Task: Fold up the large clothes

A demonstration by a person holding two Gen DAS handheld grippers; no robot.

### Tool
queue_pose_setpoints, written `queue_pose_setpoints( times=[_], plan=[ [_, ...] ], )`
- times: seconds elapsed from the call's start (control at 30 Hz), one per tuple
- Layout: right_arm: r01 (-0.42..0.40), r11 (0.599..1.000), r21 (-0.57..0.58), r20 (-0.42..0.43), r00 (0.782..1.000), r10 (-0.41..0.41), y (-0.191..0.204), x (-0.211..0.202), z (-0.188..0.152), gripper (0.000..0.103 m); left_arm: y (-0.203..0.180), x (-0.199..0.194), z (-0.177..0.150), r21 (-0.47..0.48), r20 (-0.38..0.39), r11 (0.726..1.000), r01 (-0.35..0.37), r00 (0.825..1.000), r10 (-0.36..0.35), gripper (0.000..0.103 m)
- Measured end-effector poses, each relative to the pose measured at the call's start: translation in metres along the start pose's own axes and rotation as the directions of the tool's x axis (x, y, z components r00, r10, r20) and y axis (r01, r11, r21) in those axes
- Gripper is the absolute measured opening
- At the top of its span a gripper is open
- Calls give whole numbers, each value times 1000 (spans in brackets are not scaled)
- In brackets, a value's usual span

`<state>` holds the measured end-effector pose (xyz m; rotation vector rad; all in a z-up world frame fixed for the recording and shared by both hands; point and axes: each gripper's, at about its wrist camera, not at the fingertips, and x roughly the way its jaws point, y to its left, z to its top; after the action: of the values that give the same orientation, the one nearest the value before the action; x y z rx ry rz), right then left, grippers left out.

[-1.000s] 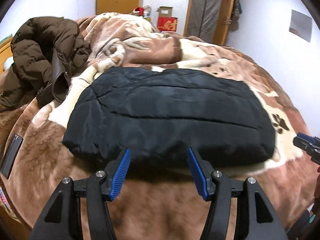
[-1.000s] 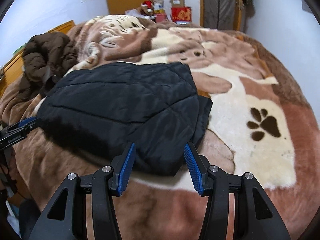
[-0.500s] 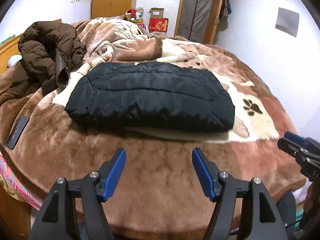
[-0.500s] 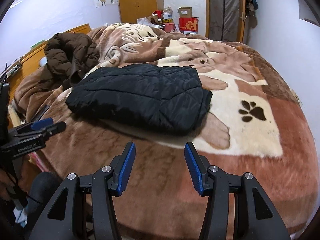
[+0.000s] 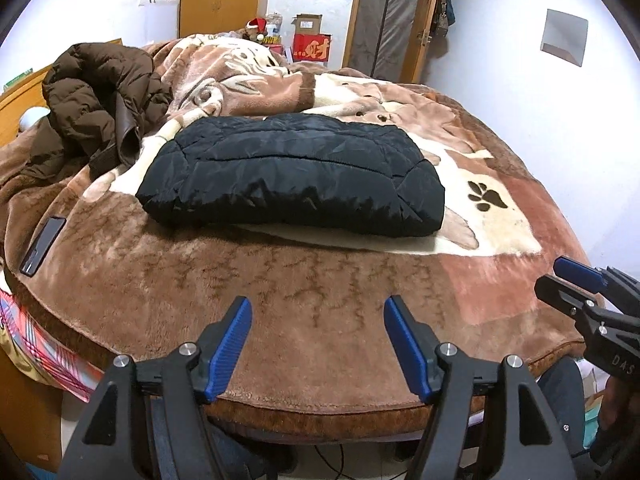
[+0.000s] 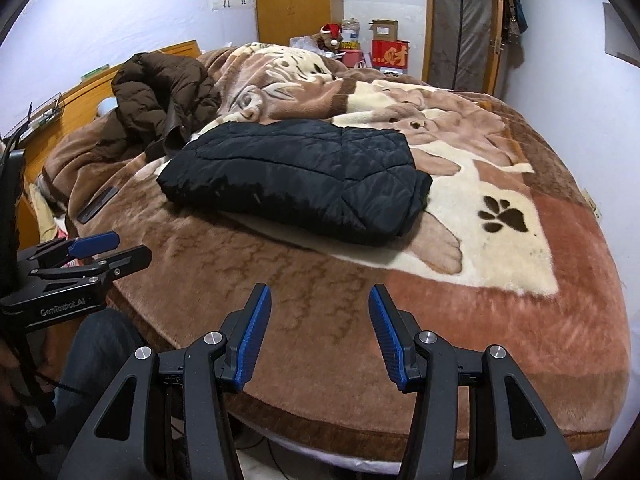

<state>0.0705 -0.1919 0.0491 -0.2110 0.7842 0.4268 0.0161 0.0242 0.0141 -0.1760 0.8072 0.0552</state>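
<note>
A black quilted jacket (image 5: 296,178) (image 6: 304,178) lies folded into a thick rectangle in the middle of the bed. My left gripper (image 5: 318,314) hangs over the bed's near edge, well short of the jacket, open with nothing between its blue pads. My right gripper (image 6: 318,302) is likewise back over the near edge, open and empty. Each gripper shows in the other's view: the right gripper (image 5: 576,284) at the right border, the left gripper (image 6: 108,246) at the left border. A crumpled brown puffer coat (image 5: 100,92) (image 6: 160,96) is heaped at the far left of the bed.
A brown plush blanket with an animal and paw print (image 5: 320,280) (image 6: 500,216) covers the bed. A dark phone (image 5: 42,246) (image 6: 96,206) lies near the left edge. Boxes (image 5: 310,42), a wardrobe and a door stand beyond the bed. A person's leg (image 6: 92,352) shows below the left gripper.
Both grippers have pulled back from the jacket's near edge to the near edge of the bed, so the jacket now looks smaller and farther. The left gripper's jaws stand a little wider.
</note>
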Motion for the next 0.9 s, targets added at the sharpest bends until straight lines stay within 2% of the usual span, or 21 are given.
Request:
queue_pose_setpoints(
  times=[0.9],
  plan=[
    [-2,1000,-14,-32,999,1,7,6,-3,52,-1,4,-6,0,-2,1000,-24,1000,24,70]
  ],
)
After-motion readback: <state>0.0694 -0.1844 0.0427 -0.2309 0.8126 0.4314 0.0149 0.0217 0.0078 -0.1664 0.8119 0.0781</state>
